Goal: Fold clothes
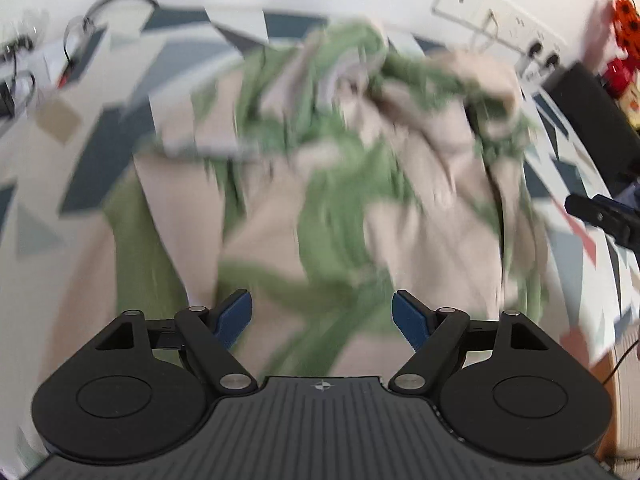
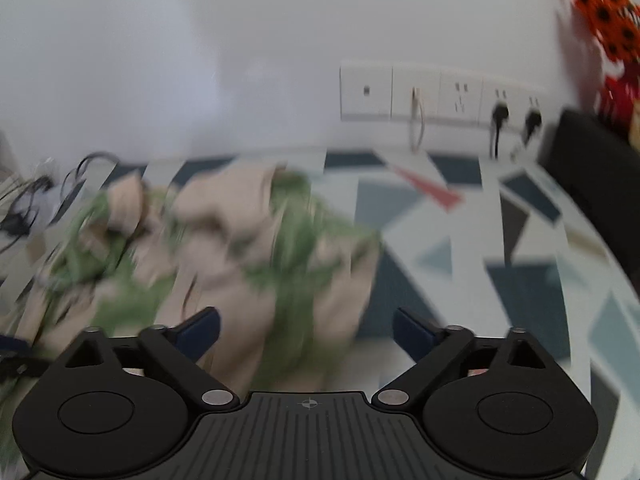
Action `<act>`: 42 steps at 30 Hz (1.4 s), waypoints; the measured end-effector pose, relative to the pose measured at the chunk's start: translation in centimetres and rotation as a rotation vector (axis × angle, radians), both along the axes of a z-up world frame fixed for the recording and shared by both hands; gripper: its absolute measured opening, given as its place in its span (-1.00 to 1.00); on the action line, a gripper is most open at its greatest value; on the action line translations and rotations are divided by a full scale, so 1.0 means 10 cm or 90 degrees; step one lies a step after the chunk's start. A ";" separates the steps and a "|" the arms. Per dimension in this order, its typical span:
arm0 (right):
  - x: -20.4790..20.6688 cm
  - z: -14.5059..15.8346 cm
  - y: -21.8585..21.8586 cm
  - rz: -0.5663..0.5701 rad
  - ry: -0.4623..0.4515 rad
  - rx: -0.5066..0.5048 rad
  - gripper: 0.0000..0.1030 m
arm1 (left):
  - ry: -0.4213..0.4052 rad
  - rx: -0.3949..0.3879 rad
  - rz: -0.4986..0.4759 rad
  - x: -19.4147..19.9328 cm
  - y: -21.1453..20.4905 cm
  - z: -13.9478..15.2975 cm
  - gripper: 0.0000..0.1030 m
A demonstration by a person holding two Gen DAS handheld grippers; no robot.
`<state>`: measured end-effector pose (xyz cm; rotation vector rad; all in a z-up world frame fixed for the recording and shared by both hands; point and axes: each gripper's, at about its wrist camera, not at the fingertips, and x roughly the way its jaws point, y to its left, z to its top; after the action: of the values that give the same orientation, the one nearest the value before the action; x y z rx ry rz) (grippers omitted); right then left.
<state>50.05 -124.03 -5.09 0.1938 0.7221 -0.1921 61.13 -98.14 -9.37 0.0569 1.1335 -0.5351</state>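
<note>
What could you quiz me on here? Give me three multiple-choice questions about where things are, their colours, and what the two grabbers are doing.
1. Where does the crumpled garment lie?
A. on the patterned tablecloth
B. on a chair
C. on the floor

2. Which colours is the garment?
A. red and black
B. green and beige
C. blue and white

3. How do the left gripper and right gripper stand?
A. both clamped on cloth
B. one clamped, one open
C. both open, holding nothing

Answers:
1 A, the geometric cloth shows all around the heap.
2 B, green and beige patches run through it in both views.
3 C, the blue pads of each stand wide apart with nothing pinched between them.
</note>
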 end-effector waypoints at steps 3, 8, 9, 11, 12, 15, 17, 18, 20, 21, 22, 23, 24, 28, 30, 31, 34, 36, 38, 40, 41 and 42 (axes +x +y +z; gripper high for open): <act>-0.38 -0.13 0.20 0.022 0.014 0.040 0.54 | -0.016 0.027 -0.038 -0.21 0.01 -0.10 0.56; -0.64 -0.41 0.66 0.064 0.057 0.072 0.54 | -0.059 0.075 -0.079 -0.41 -0.01 -0.13 0.64; -0.67 -0.43 0.75 0.075 0.057 0.078 0.53 | -0.062 0.078 -0.075 -0.42 -0.01 -0.13 0.64; -0.67 -0.46 0.88 0.085 0.065 0.089 0.25 | -0.066 0.083 -0.068 -0.44 -0.01 -0.13 0.64; -0.66 -0.47 0.93 0.086 0.072 0.094 0.12 | -0.069 0.086 -0.066 -0.46 -0.01 -0.14 0.64; -0.71 -0.43 0.91 0.058 0.069 0.126 -0.72 | -0.076 0.096 -0.068 -0.50 -0.03 -0.14 0.64; -0.81 -0.32 0.77 0.021 0.037 0.177 -0.85 | -0.077 0.096 -0.070 -0.52 -0.01 -0.14 0.65; -0.88 -0.25 0.66 -0.004 0.009 0.197 -0.86 | -0.078 0.093 -0.071 -0.52 0.01 -0.15 0.65; -1.05 -0.07 0.46 -0.075 -0.035 0.182 -0.87 | -0.078 0.085 -0.069 -0.54 0.04 -0.15 0.65; -1.14 0.01 0.35 -0.112 -0.052 0.163 -0.88 | -0.075 0.082 -0.067 -0.54 0.06 -0.15 0.65; -1.23 0.10 0.22 -0.157 -0.074 0.143 -0.88 | -0.070 0.079 -0.064 -0.54 0.07 -0.14 0.65; -1.33 0.19 0.08 -0.211 -0.098 0.122 -0.88 | -0.064 0.076 -0.060 -0.54 0.07 -0.13 0.65; -1.43 0.28 -0.07 -0.268 -0.118 0.098 -0.88 | -0.054 0.067 -0.053 -0.54 0.09 -0.12 0.64; -1.77 0.56 -0.59 -0.464 -0.180 0.040 -0.88 | -0.016 0.017 -0.042 -0.54 0.13 -0.09 0.64; -1.85 0.64 -0.71 -0.497 -0.197 0.041 -0.88 | -0.010 0.006 -0.042 -0.55 0.13 -0.09 0.64; -1.84 0.67 -0.72 -0.494 -0.197 0.039 -0.88 | -0.011 0.006 -0.044 -0.56 0.13 -0.09 0.64; -1.67 0.70 -0.67 -0.455 -0.182 0.027 -0.88 | -0.011 0.006 -0.043 -0.58 0.14 -0.10 0.64; -1.41 0.66 -0.58 -0.412 -0.164 0.031 -0.88 | -0.011 0.007 -0.037 -0.59 0.16 -0.09 0.64; -1.04 0.58 -0.43 -0.364 -0.149 0.047 -0.88 | -0.012 0.009 -0.032 -0.61 0.17 -0.09 0.64; -0.62 0.51 -0.22 -0.312 -0.147 0.065 -0.88 | -0.016 0.013 -0.030 -0.63 0.18 -0.07 0.64; -0.43 0.55 -0.09 -0.279 -0.163 0.075 -0.88 | -0.020 0.013 -0.030 -0.64 0.19 -0.05 0.64; -0.24 0.59 0.04 -0.247 -0.179 0.084 -0.88 | -0.026 0.011 -0.033 -0.66 0.19 -0.03 0.64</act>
<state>47.61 -123.58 0.76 0.4772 0.4118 -0.4770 54.52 -96.22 -9.65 0.1124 1.0991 -0.5673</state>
